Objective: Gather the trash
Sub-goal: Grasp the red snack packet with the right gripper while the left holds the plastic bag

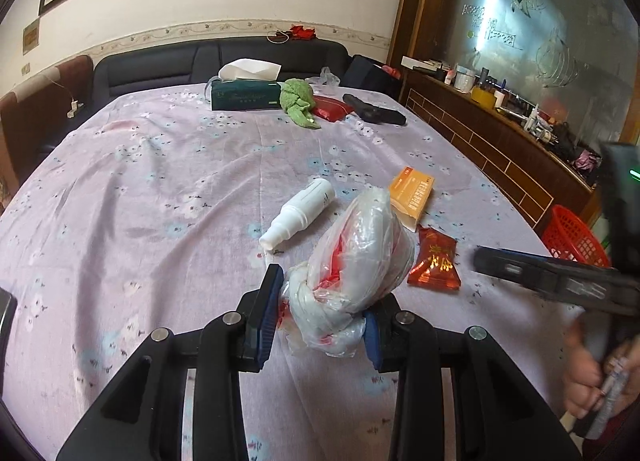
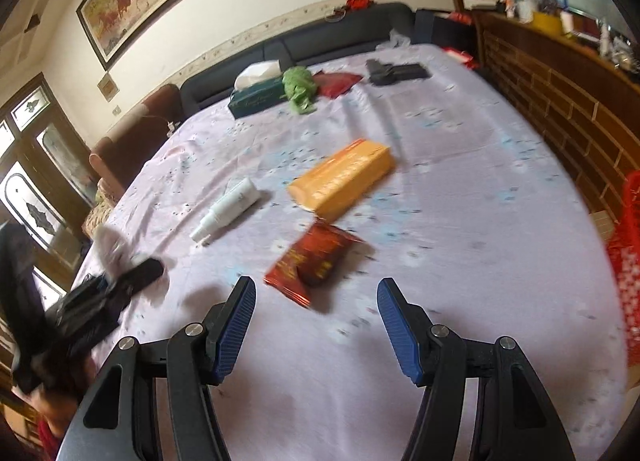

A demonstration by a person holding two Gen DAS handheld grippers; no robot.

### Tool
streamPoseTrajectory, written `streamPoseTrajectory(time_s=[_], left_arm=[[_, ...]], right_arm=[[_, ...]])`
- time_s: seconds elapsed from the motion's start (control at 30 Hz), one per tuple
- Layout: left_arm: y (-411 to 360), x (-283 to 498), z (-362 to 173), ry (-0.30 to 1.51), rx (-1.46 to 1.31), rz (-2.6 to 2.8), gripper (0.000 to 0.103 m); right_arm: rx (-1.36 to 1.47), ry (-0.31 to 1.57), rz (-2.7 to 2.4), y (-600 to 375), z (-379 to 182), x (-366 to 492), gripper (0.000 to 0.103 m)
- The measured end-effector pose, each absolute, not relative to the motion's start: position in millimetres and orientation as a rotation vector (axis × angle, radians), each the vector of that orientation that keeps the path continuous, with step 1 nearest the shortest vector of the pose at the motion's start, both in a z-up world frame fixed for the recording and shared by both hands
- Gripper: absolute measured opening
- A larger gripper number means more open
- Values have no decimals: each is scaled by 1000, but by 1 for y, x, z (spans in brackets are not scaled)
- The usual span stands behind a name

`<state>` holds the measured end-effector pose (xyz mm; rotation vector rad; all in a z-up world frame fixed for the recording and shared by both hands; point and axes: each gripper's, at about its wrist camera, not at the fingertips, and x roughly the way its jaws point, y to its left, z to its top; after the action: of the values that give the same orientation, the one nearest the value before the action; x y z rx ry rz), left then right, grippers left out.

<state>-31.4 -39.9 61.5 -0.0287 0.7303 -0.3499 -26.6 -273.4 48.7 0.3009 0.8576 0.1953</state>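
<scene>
My left gripper is shut on a knotted clear plastic bag with red and white stuff inside, held just above the flowered tablecloth. Beyond it lie a white spray bottle, an orange carton and a red foil wrapper. My right gripper stands open over the cloth with nothing between its pads. The red foil wrapper lies just ahead of its fingertips, with the orange carton and the spray bottle farther on. The left gripper and its bag show blurred at the left.
A red plastic basket stands off the table's right edge, beside a wooden sideboard. At the far end lie a green tissue box, a green cloth, a red pouch and a black object. A dark sofa runs behind.
</scene>
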Motion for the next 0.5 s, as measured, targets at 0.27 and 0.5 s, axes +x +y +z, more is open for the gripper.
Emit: streamPoseTrajectory(time_s=[0.27,0.5], left_arm=[[-31,-43,56,719,-46,-345,34],[-34,-51,50,687,-41,-325,34]], right_arm=[[302,963,144,-242,22,23,58],[242,944,134,-233,15,22,35]])
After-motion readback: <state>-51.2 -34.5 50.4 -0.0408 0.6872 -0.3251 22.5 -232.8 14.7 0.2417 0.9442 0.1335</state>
